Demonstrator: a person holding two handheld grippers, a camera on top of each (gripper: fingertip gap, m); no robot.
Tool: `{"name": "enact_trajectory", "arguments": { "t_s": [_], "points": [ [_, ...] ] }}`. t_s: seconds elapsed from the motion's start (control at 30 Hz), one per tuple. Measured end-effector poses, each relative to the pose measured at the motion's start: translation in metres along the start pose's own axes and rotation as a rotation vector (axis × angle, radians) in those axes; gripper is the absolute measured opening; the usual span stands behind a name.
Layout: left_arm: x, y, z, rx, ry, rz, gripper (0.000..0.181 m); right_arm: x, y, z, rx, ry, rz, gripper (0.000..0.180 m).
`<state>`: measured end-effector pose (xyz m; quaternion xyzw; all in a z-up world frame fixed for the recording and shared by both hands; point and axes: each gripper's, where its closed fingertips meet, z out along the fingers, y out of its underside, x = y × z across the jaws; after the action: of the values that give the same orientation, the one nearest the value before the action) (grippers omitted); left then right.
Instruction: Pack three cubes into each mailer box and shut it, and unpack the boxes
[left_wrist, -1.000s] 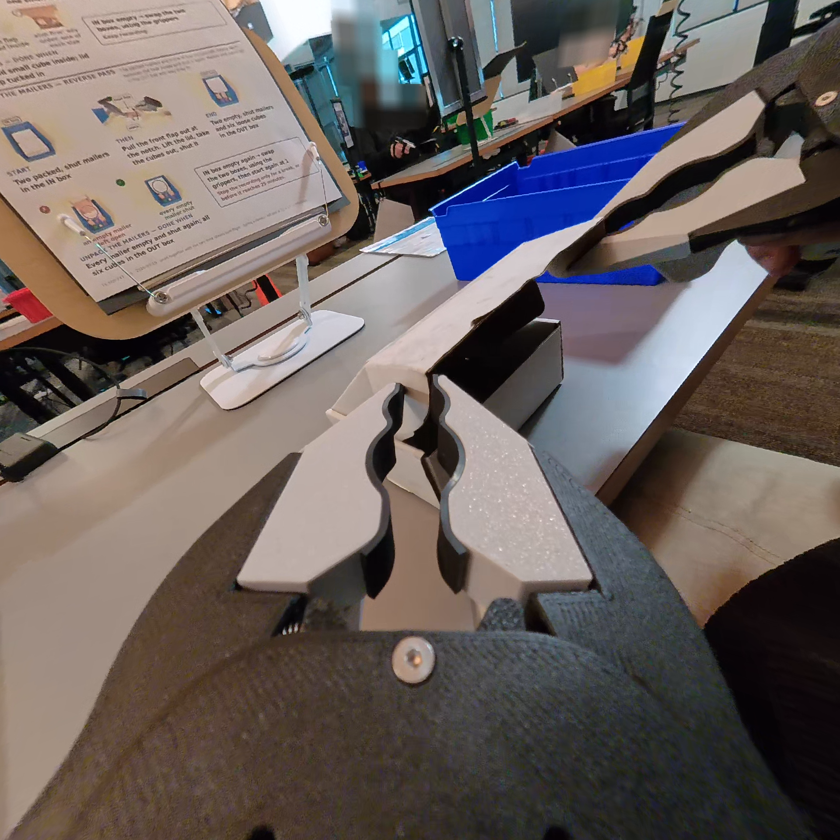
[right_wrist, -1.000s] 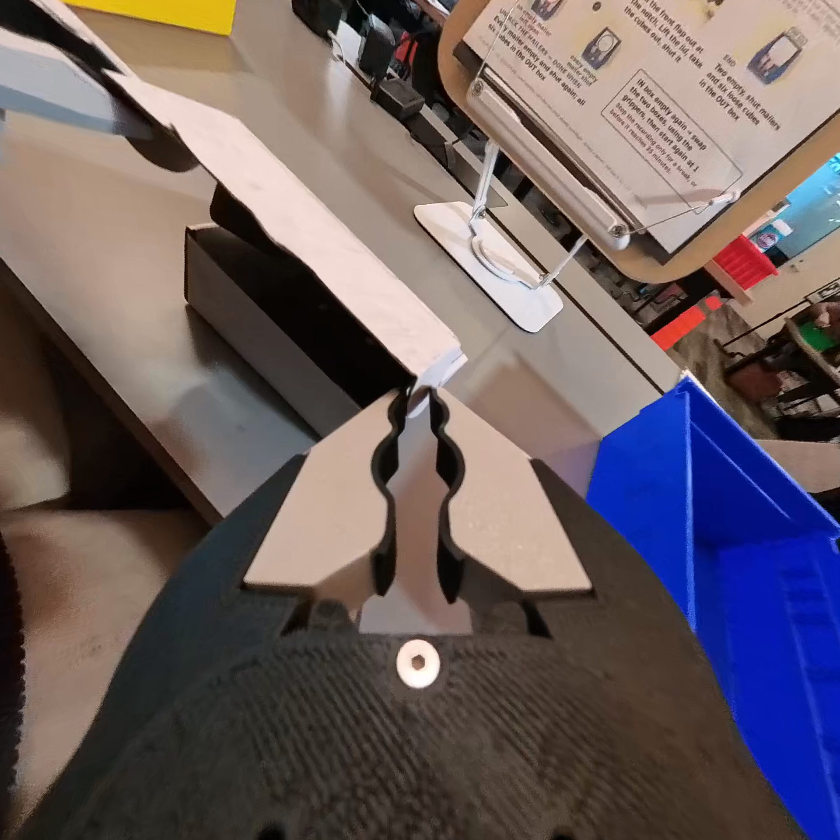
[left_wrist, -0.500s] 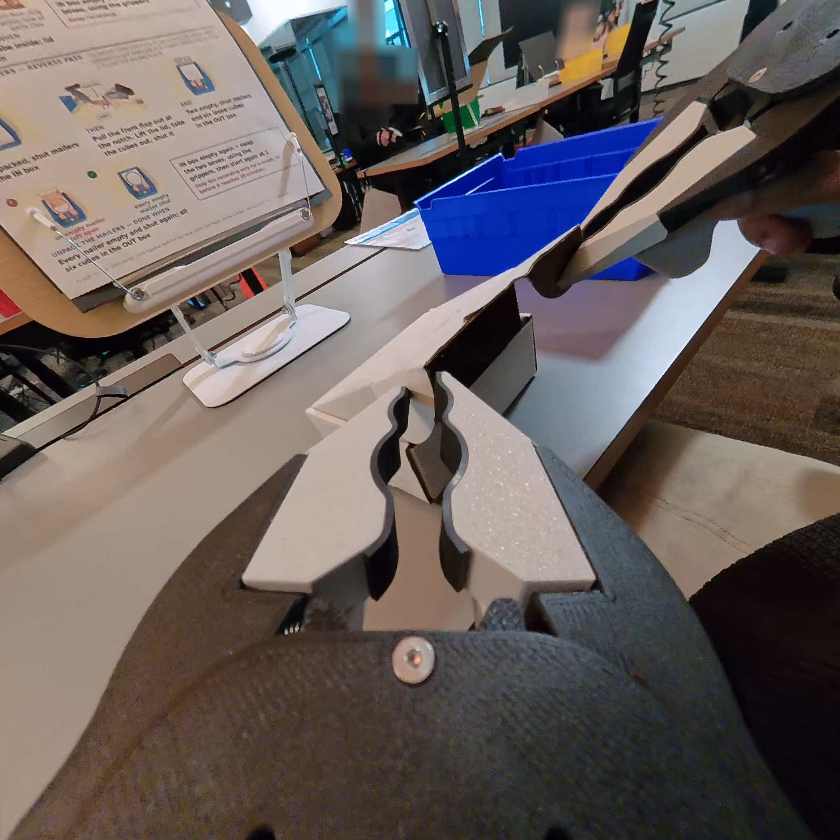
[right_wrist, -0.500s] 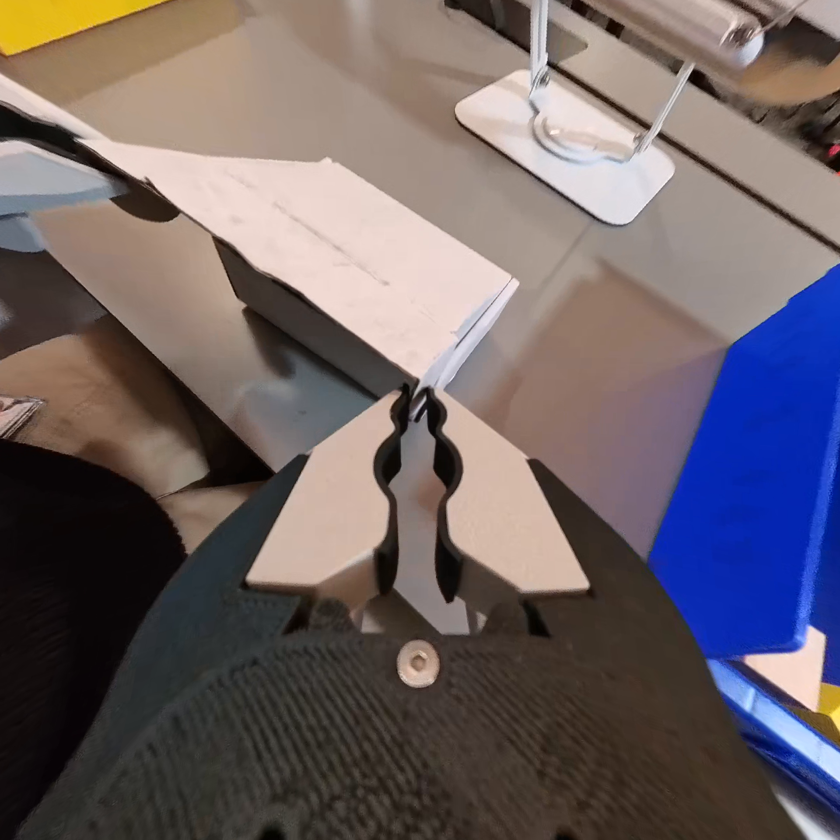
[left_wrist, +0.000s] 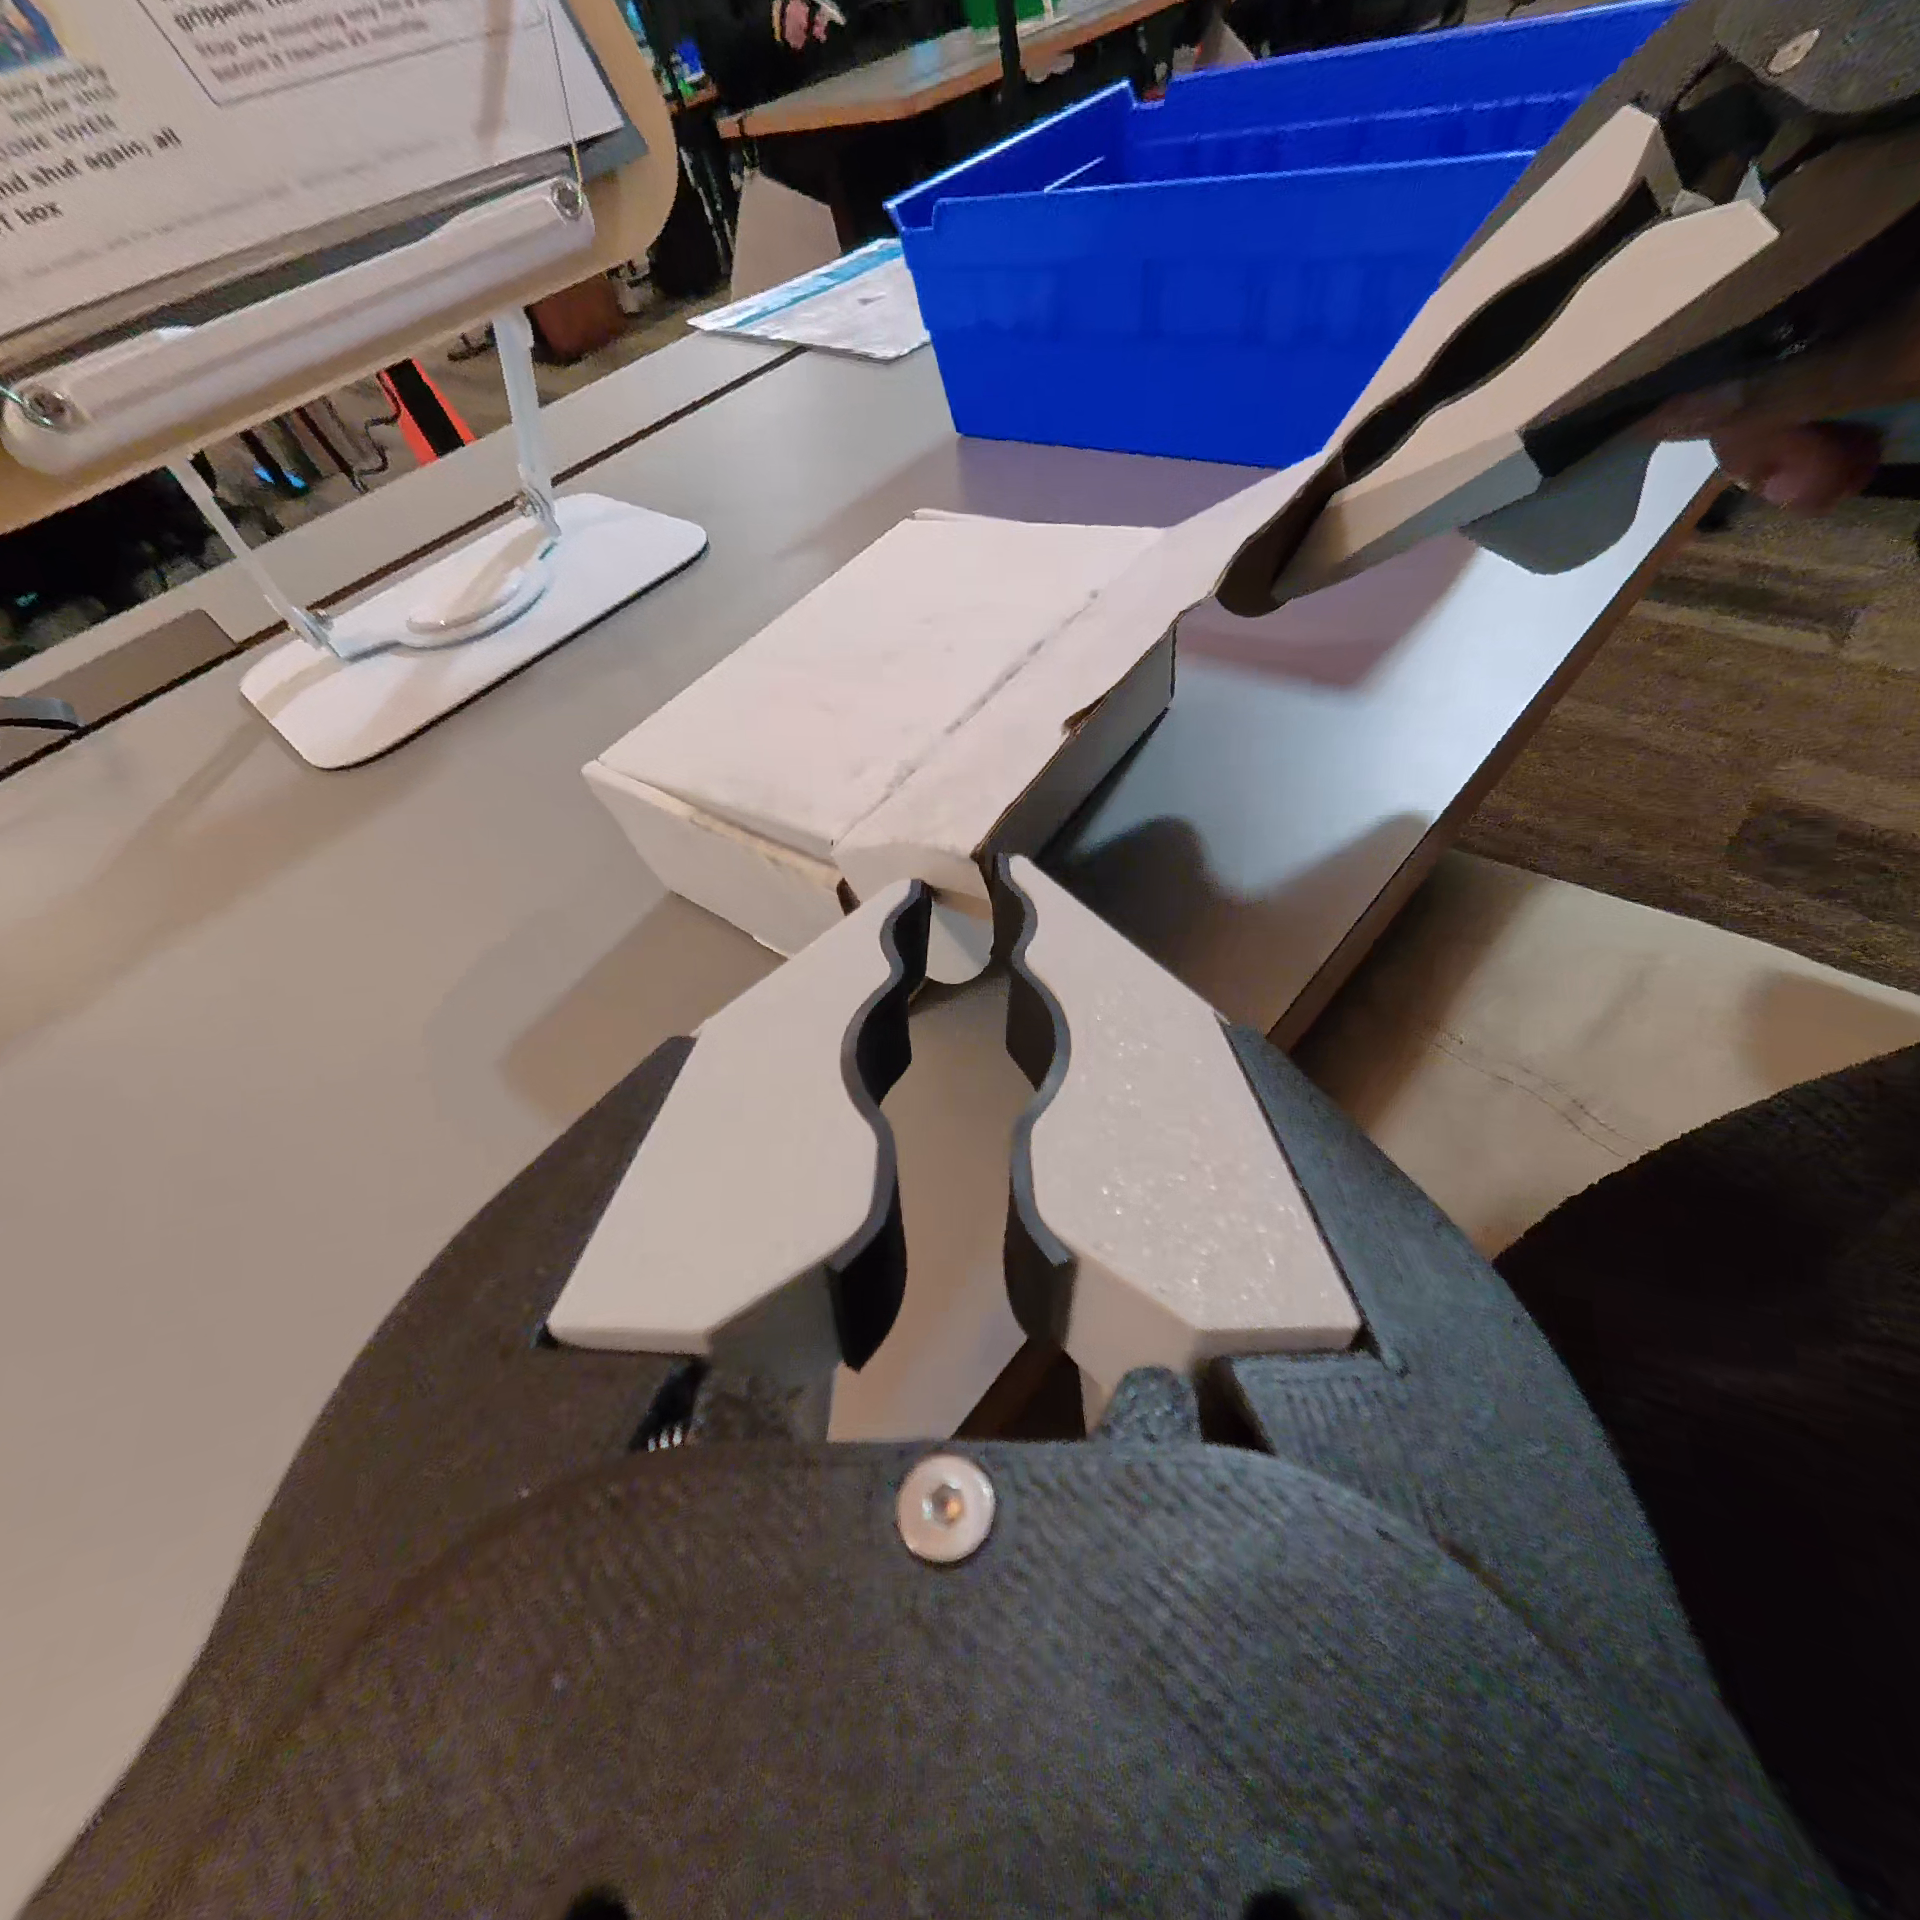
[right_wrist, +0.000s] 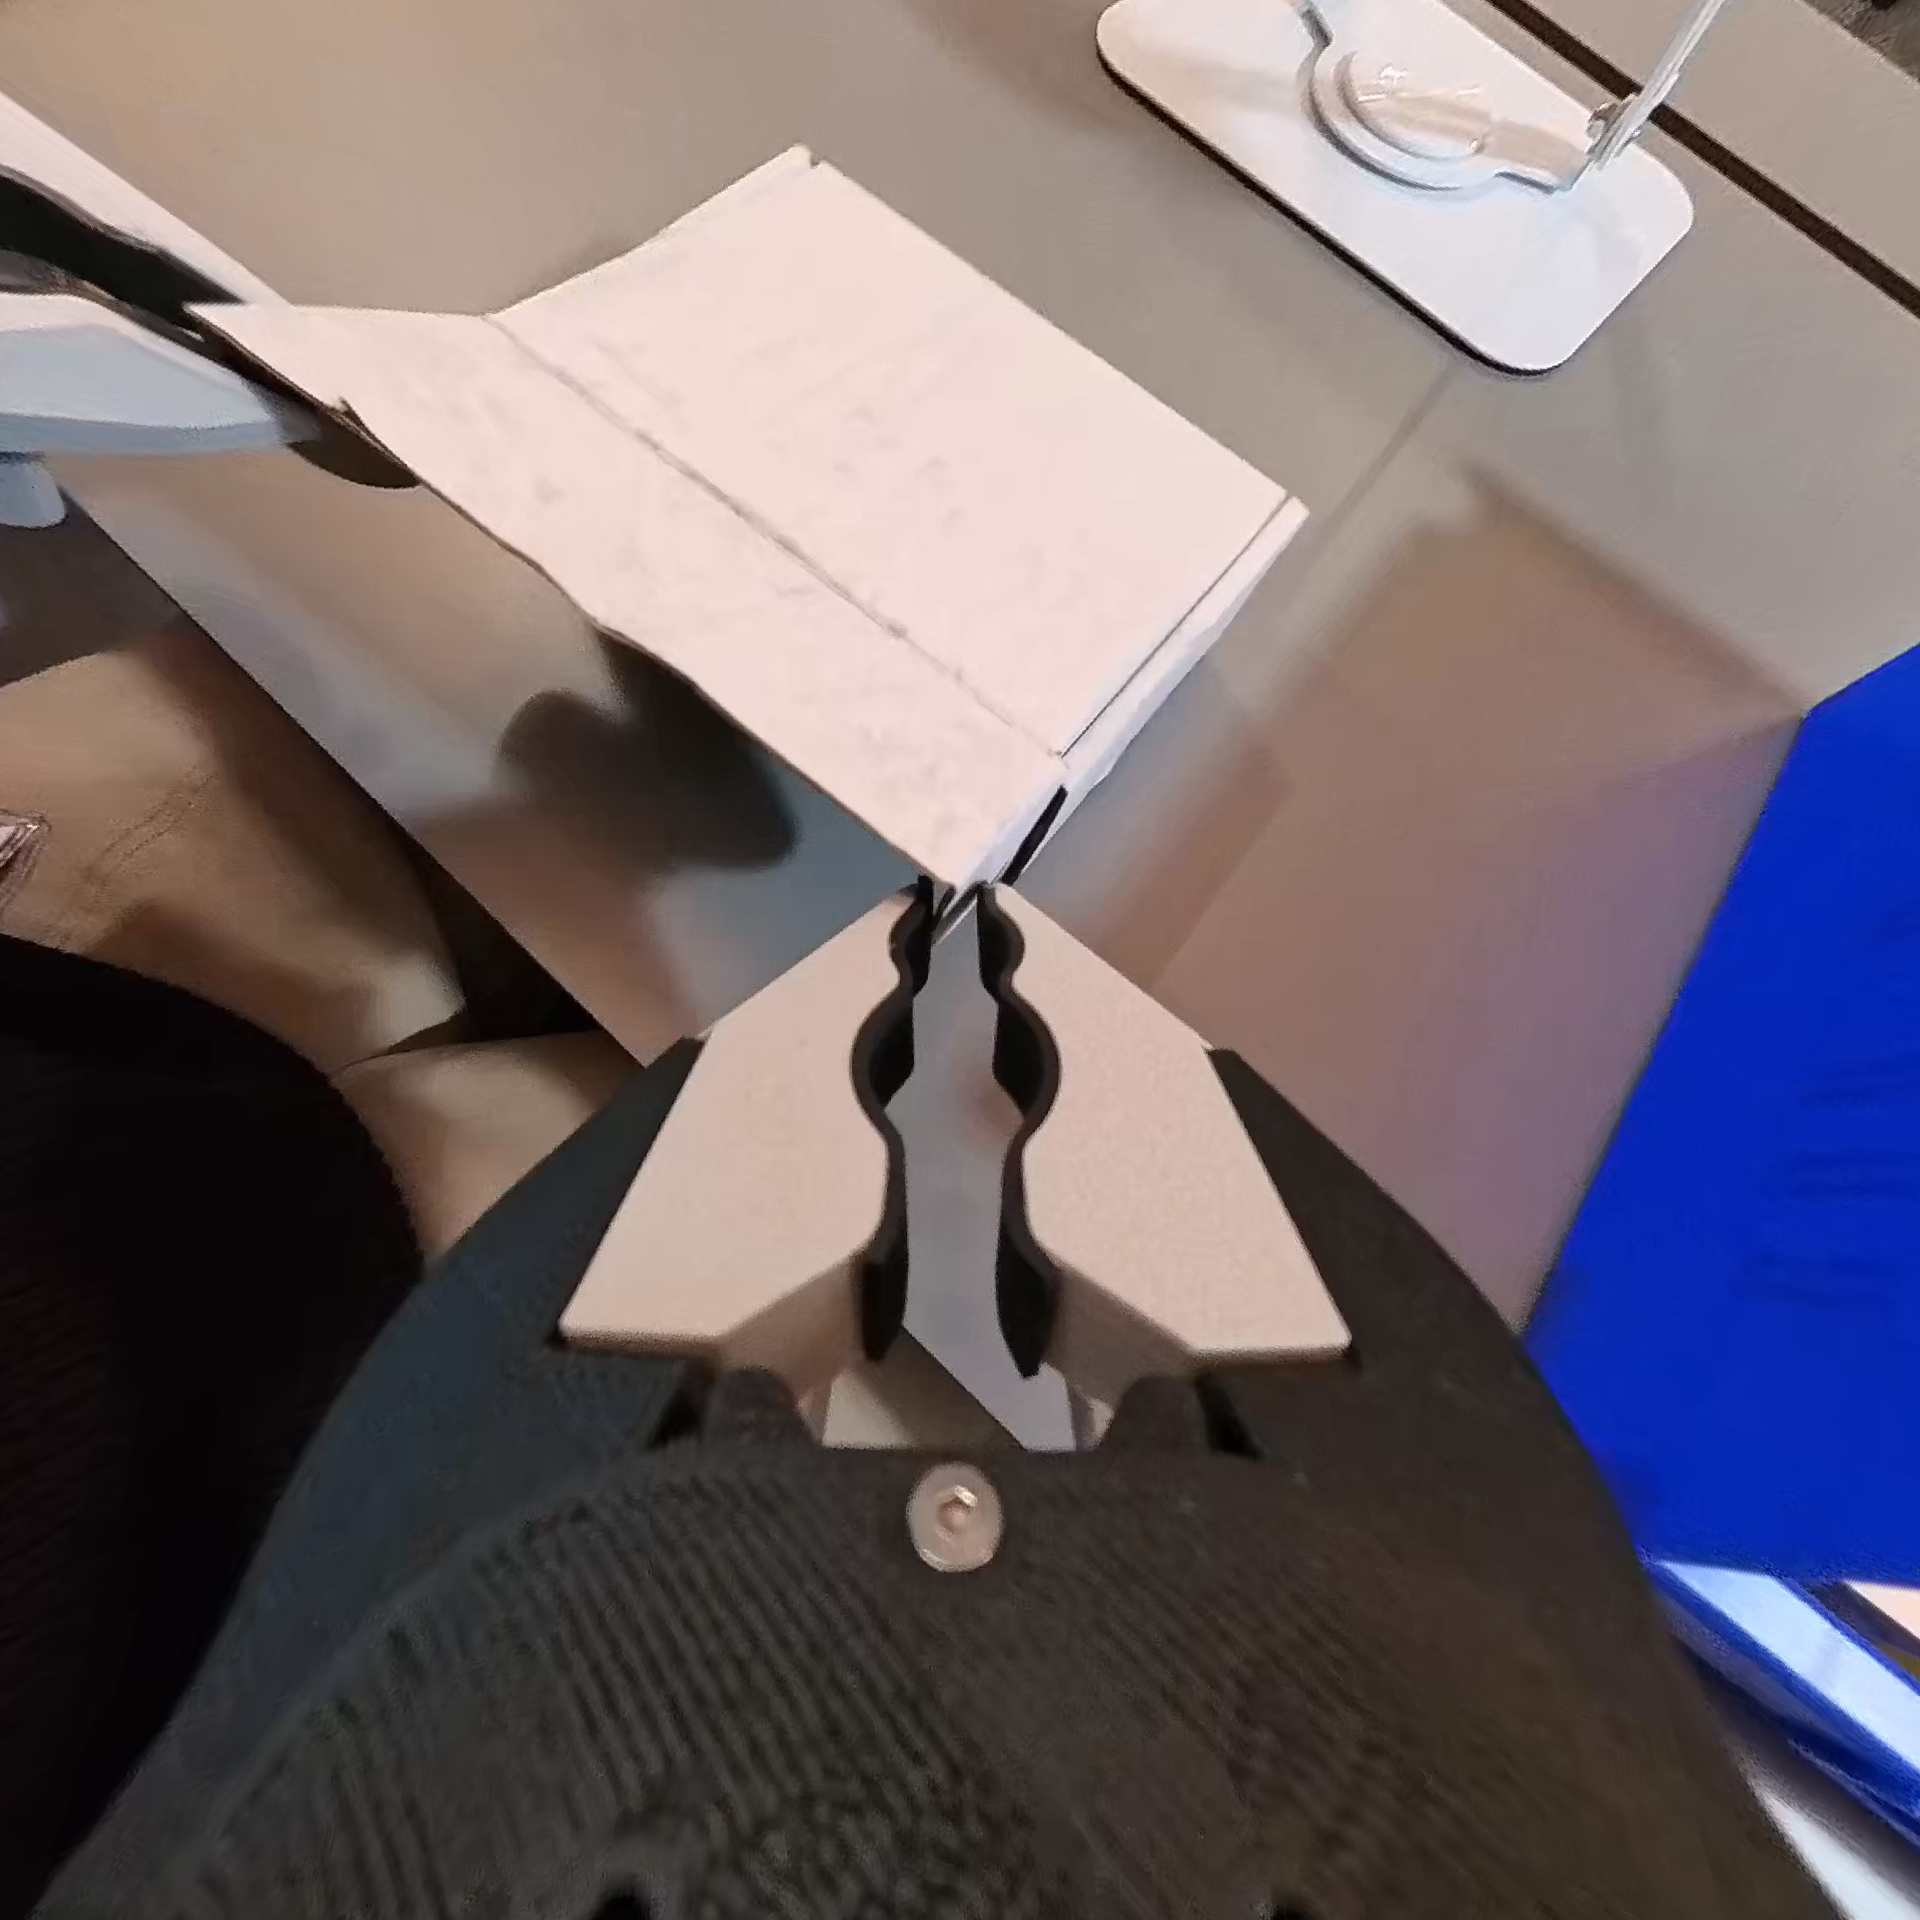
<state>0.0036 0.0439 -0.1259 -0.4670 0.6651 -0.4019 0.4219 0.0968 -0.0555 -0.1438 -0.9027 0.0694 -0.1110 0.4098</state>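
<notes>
White cardboard mailer box (left_wrist: 894, 675) sits near the front edge of our grey table (left_wrist: 260, 987), lid down. We pinch the front flap (left_wrist: 1039, 748) at both ends: left gripper (left_wrist: 961, 894) and right gripper (right_wrist: 951, 899) each closed on a corner. Behind stands a blue bin (left_wrist: 1195, 270).

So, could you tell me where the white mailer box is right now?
The white mailer box sits at the table's near edge, between the white stand base and the blue bin, its front flap pinched by both grippers.
</notes>
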Motion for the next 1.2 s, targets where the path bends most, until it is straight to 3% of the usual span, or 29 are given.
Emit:
{"name": "enact_trajectory", "arguments": {
  "t_s": [0.27,0.43,0.5,0.6,0.73,0.9,1.2],
  "points": [
    [0.002,0.013,0.009,-0.044,0.065,-0.092,0.013,-0.001,0.006,0.008,-0.006,-0.004,-0.01,0.009],
    [0.008,0.02,0.011,-0.083,0.103,-0.108,0.03,-0.003,0.01,0.011,-0.006,-0.034,0.02,0.014],
    [0.008,0.021,0.012,-0.084,0.106,-0.101,0.035,-0.006,0.01,0.012,0.005,-0.06,0.028,0.022],
    [0.012,0.02,0.012,-0.08,0.129,-0.099,0.039,-0.017,0.007,0.012,0.024,-0.131,0.052,0.05],
    [0.01,0.022,0.013,-0.092,0.115,-0.095,0.04,-0.02,0.007,0.012,0.026,-0.152,0.042,0.055],
    [0.013,0.021,0.012,-0.087,0.145,-0.129,0.046,-0.033,0.004,0.009,0.053,-0.252,0.052,0.08],
    [0.014,0.018,0.012,-0.077,0.194,-0.217,0.04,-0.03,0.006,0.009,0.031,-0.23,0.042,0.067]
  ]
}}
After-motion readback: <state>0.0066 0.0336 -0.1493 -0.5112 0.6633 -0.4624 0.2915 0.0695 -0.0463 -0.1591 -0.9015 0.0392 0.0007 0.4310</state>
